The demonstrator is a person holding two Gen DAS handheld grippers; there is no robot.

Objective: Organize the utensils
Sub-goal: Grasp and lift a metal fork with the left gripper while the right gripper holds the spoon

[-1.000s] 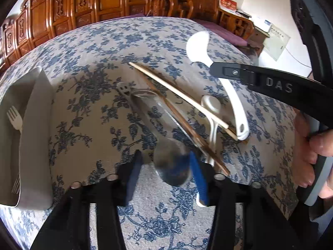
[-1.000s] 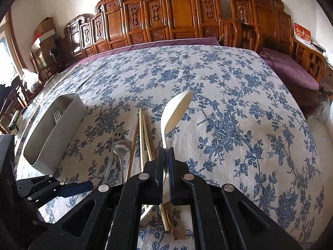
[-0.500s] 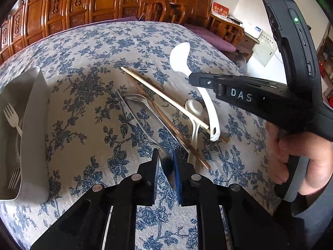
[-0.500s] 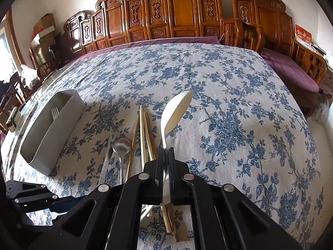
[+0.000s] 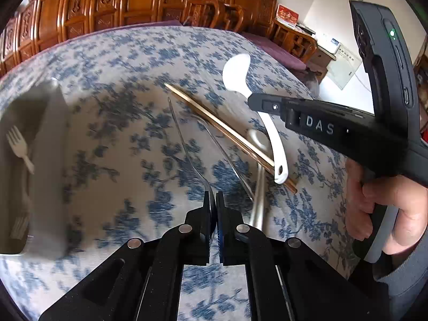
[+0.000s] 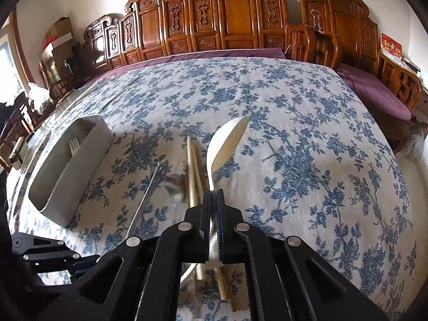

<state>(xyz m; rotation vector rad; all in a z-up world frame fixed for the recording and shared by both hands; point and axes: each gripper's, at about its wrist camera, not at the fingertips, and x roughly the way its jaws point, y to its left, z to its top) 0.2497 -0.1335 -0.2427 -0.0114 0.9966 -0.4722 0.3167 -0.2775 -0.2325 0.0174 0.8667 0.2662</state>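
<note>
My left gripper (image 5: 213, 200) is shut on the bowl end of a metal spoon (image 5: 187, 147) and holds it above the cloth, handle pointing away; the spoon also shows in the right wrist view (image 6: 149, 190). My right gripper (image 6: 213, 200) is shut on the handle of a large white ladle (image 6: 227, 144), which also shows in the left wrist view (image 5: 240, 77). Wooden chopsticks (image 5: 227, 133) and a small white spoon (image 5: 256, 139) lie beside it. A grey utensil box (image 6: 72, 165) at the left holds white forks (image 5: 20, 144).
The table has a blue floral cloth (image 6: 294, 133). Carved wooden chairs (image 6: 235, 18) line its far side. A purple cushioned bench (image 6: 374, 91) stands at the right. The right hand-held gripper body (image 5: 361, 128) crosses the left wrist view.
My left gripper has shut on the metal spoon's bowl and lifted it off the cloth. The right gripper has stayed shut on the ladle handle.
</note>
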